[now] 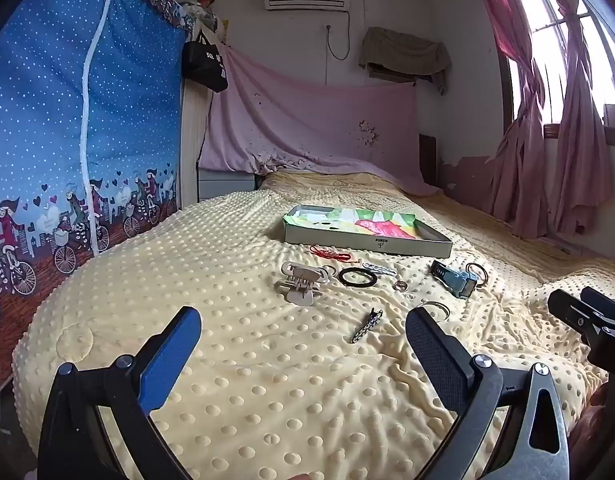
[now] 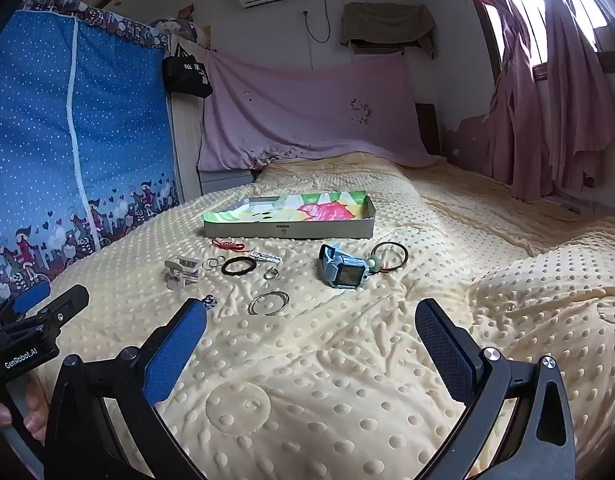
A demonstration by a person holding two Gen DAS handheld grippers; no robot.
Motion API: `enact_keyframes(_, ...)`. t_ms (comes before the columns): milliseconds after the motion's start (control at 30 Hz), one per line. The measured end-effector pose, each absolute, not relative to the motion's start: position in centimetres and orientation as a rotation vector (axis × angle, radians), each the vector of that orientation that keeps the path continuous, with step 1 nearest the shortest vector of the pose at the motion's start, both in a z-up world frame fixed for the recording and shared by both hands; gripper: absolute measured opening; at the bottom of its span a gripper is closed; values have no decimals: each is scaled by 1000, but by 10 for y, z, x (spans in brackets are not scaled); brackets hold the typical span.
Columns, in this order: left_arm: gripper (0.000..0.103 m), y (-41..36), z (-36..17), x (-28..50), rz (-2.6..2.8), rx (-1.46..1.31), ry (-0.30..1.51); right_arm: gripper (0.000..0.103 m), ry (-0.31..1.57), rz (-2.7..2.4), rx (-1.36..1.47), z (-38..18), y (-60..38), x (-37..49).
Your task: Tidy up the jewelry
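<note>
Jewelry lies scattered on a yellow dotted blanket (image 1: pixel 235 360). A shallow box (image 1: pixel 367 240) with a colourful lining sits behind it; it also shows in the right wrist view (image 2: pixel 291 232). In front lie a beige hair claw (image 1: pixel 301 285), a red cord (image 1: pixel 331 255), a black ring (image 1: pixel 357 277), a chain piece (image 1: pixel 366 326), a blue watch (image 2: pixel 343 270), a silver bangle (image 2: pixel 269 303) and a thin hoop (image 2: pixel 391 256). My left gripper (image 1: pixel 303 344) is open and empty, short of the claw. My right gripper (image 2: pixel 311 332) is open and empty, short of the bangle.
A blue dotted fabric wardrobe (image 1: pixel 79 120) stands left of the bed. A pink sheet (image 1: pixel 307 128) hangs at the headboard. Pink curtains (image 1: pixel 547 120) hang by the window on the right. The blanket is rumpled on the right side.
</note>
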State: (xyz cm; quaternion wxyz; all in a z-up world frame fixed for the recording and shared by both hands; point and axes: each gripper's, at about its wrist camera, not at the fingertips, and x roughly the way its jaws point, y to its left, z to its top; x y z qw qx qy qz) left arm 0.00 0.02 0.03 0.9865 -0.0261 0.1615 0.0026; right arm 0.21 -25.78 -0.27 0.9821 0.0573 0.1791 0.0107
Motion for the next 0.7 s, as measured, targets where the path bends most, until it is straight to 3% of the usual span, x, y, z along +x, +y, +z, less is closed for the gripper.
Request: enact_keyframes(700, 103, 1, 1, 0, 8, -49, 323, 102, 354, 21, 118, -2, -258, 2)
